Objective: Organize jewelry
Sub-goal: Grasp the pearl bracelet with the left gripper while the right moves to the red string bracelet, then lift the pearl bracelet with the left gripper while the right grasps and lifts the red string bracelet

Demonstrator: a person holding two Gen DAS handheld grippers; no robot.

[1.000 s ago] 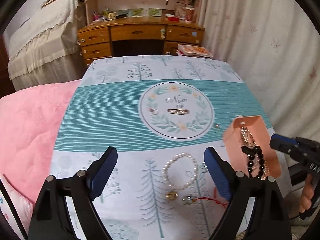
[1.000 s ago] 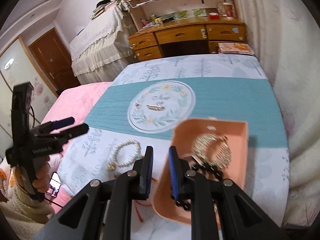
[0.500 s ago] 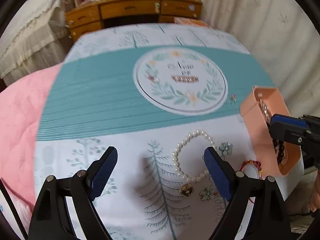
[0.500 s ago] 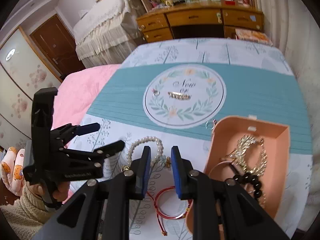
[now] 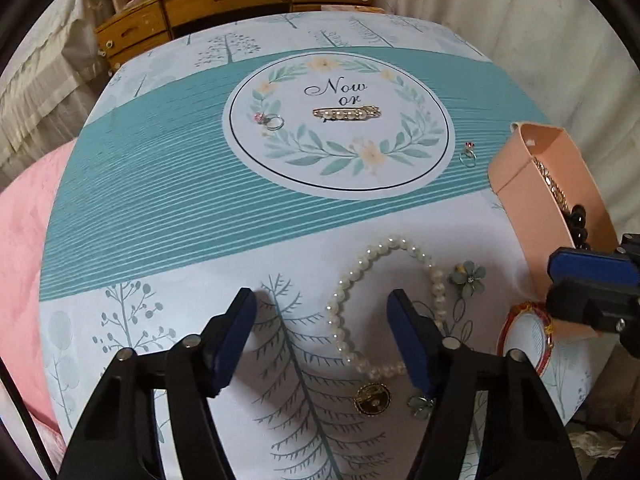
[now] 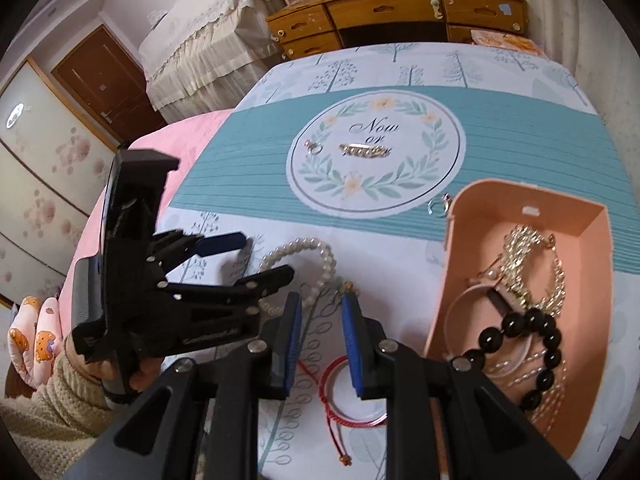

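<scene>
The left gripper [image 5: 320, 332] hangs low over the table [image 5: 160, 208]. Its jaws have just been closing, but they are apart and hold nothing. One side of the pearl bracelet [image 5: 340, 312] lies on the cloth between the two blue pads, and no pad presses on it. The right pad sits inside the pearl loop. Just below that pad lies a small gold round charm [image 5: 373, 399]. Past the right pad lies a little grey-green flower [image 5: 469, 279].

Far ahead of the left gripper, in the round picture on the cloth, lie a ring with a pink stone [image 5: 272, 121] and a gold pearl hair clip [image 5: 346, 113]. Off to its right, another small ring [image 5: 468, 156] lies near the pink box [image 5: 516, 184].

The right gripper [image 6: 320, 340] has its jaws a little apart, with nothing in them. A red string bracelet [image 6: 340, 404] lies on the cloth under it. To its right, the pink box holds black beads [image 6: 536, 340] and gold chains [image 6: 528, 260].
</scene>
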